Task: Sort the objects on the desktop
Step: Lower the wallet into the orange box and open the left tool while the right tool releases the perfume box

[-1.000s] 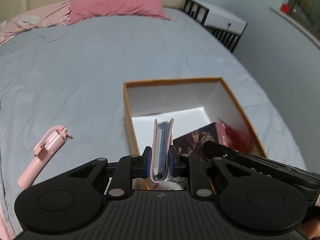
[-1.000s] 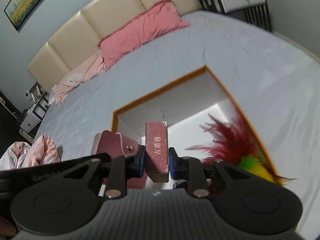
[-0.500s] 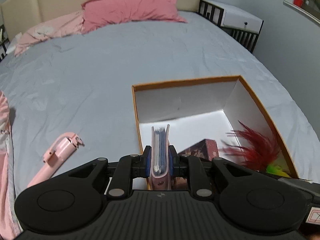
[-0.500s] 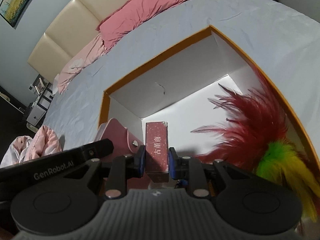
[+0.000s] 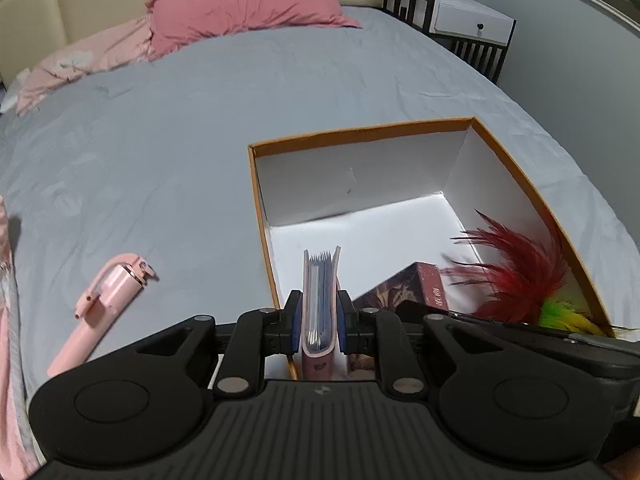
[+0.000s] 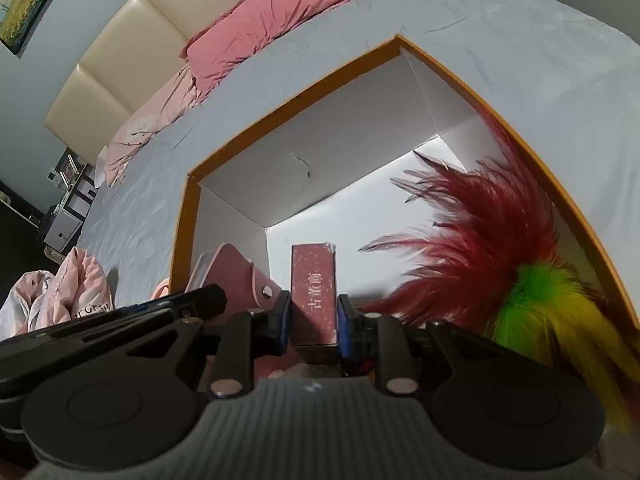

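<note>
— Two hand-held grippers are seen over the orange-rimmed box (image 5: 516, 168) on the bed (image 5: 160, 152); what is gripped by each?

— A pink card holder (image 5: 320, 304) is clamped upright between the pads of the left hand-held gripper (image 5: 318, 326), just inside the box's near left corner; a dark red carton (image 6: 313, 296) is pinched by the right hand-held gripper (image 6: 313, 326), inside the box near its front wall.

— What else is placed relative to the box?

— A feather duster (image 6: 500, 272) is laid inside along the right wall; a pink selfie stick (image 5: 102, 304) is left outside on the sheet, to the left of the box.
</note>
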`<state>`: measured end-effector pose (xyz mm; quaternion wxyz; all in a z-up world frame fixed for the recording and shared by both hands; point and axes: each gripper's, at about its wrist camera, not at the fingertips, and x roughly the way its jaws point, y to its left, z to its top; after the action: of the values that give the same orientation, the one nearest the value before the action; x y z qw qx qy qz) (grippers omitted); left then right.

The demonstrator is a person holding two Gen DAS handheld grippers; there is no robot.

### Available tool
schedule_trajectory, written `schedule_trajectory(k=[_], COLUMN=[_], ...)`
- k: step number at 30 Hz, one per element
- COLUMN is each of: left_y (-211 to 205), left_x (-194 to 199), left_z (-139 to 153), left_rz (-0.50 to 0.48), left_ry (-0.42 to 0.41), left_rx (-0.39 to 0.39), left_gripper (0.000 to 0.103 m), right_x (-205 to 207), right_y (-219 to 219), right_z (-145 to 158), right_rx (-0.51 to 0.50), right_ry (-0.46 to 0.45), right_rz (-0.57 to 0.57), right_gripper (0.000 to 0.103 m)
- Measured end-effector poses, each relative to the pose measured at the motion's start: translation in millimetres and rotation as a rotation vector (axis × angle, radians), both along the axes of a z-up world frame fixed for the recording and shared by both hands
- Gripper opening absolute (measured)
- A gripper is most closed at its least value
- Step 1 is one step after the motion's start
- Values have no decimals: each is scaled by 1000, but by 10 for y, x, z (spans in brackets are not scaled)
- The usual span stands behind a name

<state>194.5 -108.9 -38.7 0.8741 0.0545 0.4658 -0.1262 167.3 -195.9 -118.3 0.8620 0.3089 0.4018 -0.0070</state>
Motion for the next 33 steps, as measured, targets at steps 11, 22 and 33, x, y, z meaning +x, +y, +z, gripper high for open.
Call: schedule_trajectory(k=[11, 22, 33], left_y=[235, 785, 978], left_x=[3, -26, -30], left_z=[116, 297, 123], left_rz=[-19, 60, 84], left_ry=[99, 80, 131], left_rx=[-149, -311, -328], left_gripper=[26, 28, 28], right_x=[52, 238, 242], right_y=[74, 336, 434], right_z=[-9, 54, 77], right_rx=[-19, -110, -107], right_ry=[12, 27, 10], right_rz=[21, 106, 148], right_gripper=[24, 25, 33])
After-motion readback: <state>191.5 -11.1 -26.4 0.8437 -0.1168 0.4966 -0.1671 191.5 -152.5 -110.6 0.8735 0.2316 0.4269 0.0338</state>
